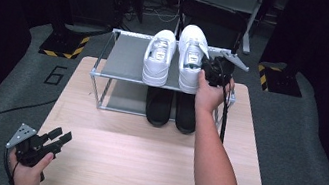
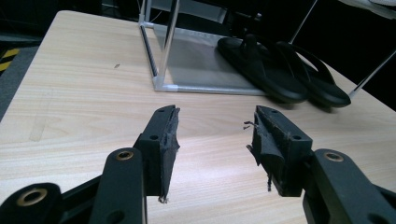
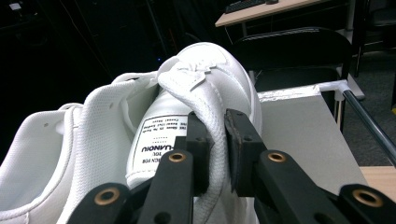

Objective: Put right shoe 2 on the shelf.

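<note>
- A light wooden table [image 1: 139, 169] stands on grey carpeted floor [image 1: 305, 146].
- A black chair [image 1: 214, 17] sits behind it.
- Yellow-and-black striped stand bases [image 1: 64, 45] flank it; the surroundings are dark.

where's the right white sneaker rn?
High view: the right white sneaker is on the rack's top shelf, right of its mate and above the black sandals. The right claw is shut on its collar.

White sneakers [image 1: 175, 59], black sandals [image 1: 172, 109] (pale wood table [image 1: 131, 158]).
</note>
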